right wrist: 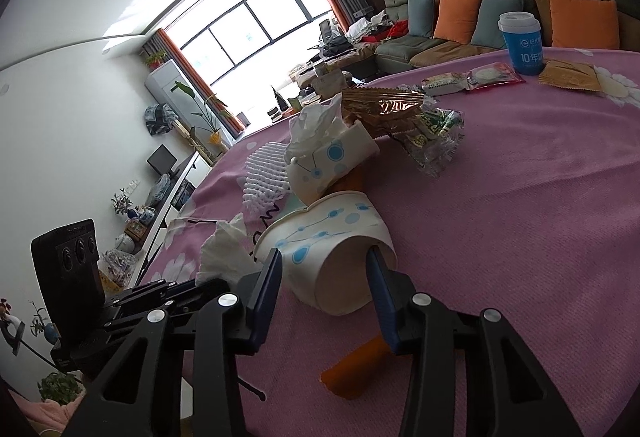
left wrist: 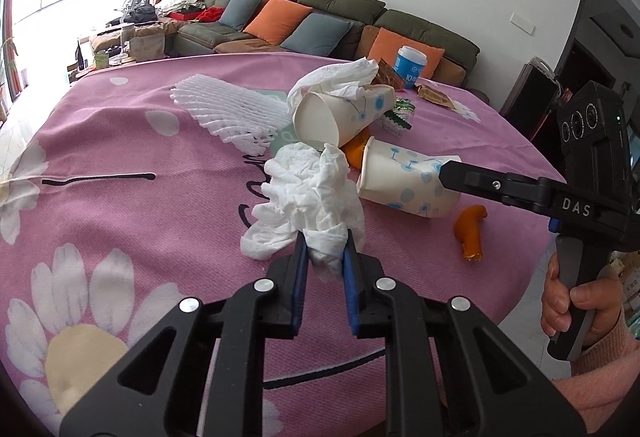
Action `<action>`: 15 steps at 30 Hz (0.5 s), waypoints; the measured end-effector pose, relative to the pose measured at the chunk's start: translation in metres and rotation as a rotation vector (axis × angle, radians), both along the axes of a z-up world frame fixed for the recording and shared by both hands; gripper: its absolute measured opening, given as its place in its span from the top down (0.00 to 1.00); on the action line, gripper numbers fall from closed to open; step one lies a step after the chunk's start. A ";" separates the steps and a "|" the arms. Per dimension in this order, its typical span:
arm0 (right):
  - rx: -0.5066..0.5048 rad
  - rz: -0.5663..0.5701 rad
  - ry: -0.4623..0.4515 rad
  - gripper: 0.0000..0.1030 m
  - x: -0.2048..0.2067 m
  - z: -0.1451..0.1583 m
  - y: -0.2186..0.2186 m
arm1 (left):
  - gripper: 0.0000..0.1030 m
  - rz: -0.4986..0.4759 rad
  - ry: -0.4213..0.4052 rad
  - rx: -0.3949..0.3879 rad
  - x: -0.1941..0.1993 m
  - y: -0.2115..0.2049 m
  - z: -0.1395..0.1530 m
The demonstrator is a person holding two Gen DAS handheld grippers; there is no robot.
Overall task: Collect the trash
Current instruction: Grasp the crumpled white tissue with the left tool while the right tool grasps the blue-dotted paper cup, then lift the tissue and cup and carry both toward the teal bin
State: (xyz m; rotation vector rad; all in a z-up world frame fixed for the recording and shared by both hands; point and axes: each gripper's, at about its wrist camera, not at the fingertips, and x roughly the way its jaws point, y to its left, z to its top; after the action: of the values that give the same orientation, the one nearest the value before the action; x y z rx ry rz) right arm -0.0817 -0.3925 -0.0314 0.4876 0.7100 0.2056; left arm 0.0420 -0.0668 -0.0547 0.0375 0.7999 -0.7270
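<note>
Tissue (left wrist: pixel 316 193) pinched in left tool (left wrist: pixel 326 249), right tool (right wrist: pixel 326 269) straddling paper cup (right wrist: pixel 332 241), pad contact unclear.

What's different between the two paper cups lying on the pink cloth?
The near paper cup lies flat on the cloth, its base between the right gripper fingers; the far paper cup is propped up, resting on other trash. The far cup has crumpled tissue against it; the near cup has none on top. In the left wrist view the far cup's mouth faces the camera, the near cup's mouth points away to the left. Both are white with blue dots.
</note>
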 end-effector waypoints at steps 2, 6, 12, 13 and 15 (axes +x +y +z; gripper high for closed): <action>0.028 -0.003 0.001 0.75 0.000 -0.002 -0.003 | 0.84 0.008 -0.010 0.006 -0.003 0.005 0.001; 0.044 0.000 -0.013 0.94 0.000 -0.002 -0.007 | 0.84 0.022 -0.024 -0.001 -0.011 0.015 0.004; 0.060 0.037 -0.052 0.98 -0.004 0.009 -0.008 | 0.84 0.053 -0.041 -0.008 -0.016 0.034 0.009; 0.068 0.047 -0.062 0.98 -0.005 0.012 -0.007 | 0.84 0.058 -0.047 -0.007 -0.017 0.037 0.011; 0.069 0.063 -0.080 0.99 -0.007 0.018 -0.006 | 0.84 0.069 -0.060 -0.008 -0.020 0.044 0.015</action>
State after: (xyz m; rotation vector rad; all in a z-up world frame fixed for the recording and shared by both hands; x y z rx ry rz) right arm -0.0887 -0.3981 -0.0131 0.5201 0.6420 0.3073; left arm 0.0223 -0.0224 -0.0401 0.0243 0.7378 -0.6607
